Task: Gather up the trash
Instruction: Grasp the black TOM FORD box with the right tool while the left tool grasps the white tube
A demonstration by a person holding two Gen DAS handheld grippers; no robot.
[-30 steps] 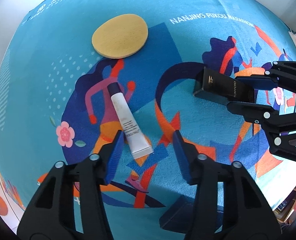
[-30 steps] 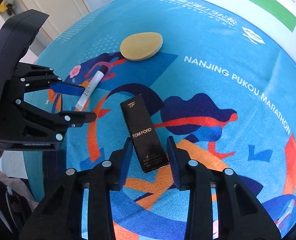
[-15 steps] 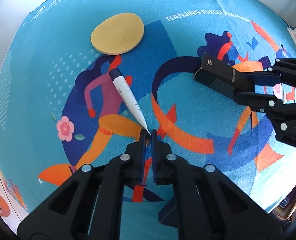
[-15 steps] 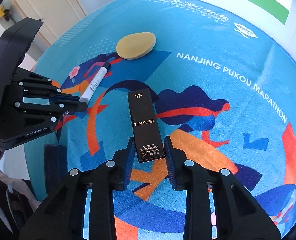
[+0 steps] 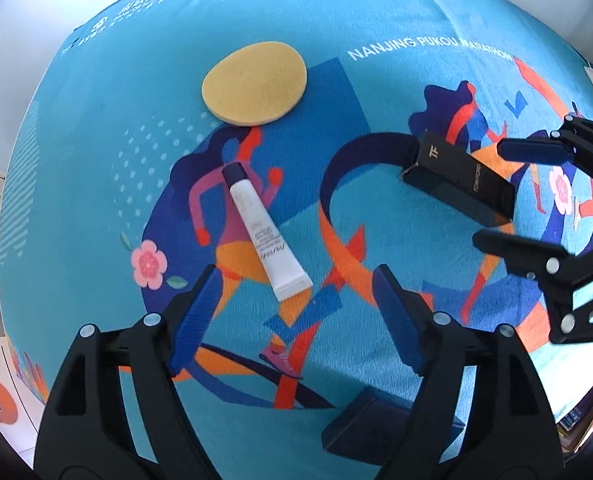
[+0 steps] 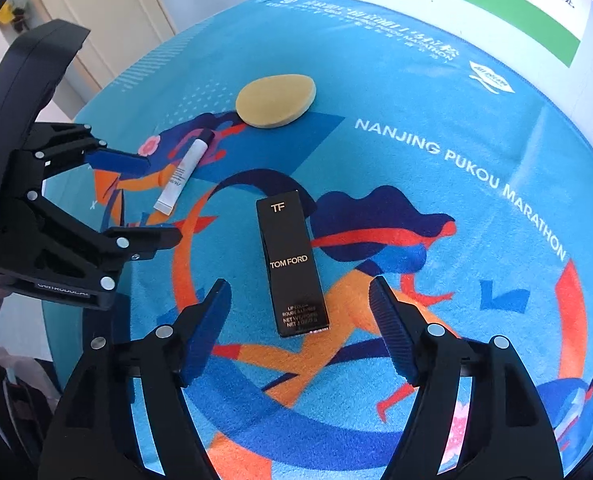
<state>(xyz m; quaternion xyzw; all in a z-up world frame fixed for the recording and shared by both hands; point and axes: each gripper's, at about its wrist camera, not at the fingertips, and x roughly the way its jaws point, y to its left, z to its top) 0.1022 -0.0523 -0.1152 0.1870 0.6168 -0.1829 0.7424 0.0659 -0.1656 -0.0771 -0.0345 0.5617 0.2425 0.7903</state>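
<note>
my left claw [image 5: 296,312] hangs released over the white tube [image 5: 262,236], lettering too small to read. my right claw [image 6: 298,326], also released, straddles the black "tom ford" lip color box [image 6: 290,264]. both lie mid-frame on the "nanjing pukou marathon" towel [image 6: 436,92]; a cream door [image 6: 96,28] stands upper left.

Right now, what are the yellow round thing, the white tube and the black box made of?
The yellow round pad looks like soft sponge foam: matte, finely pitted, with a thick rounded edge. The white tube seems to be smooth squeezable plastic, with a flat crimped end and a dark cap. The black box is probably thin cardboard with a slight sheen: sharp folded edges, a flap seam, gold printed lettering.
</note>
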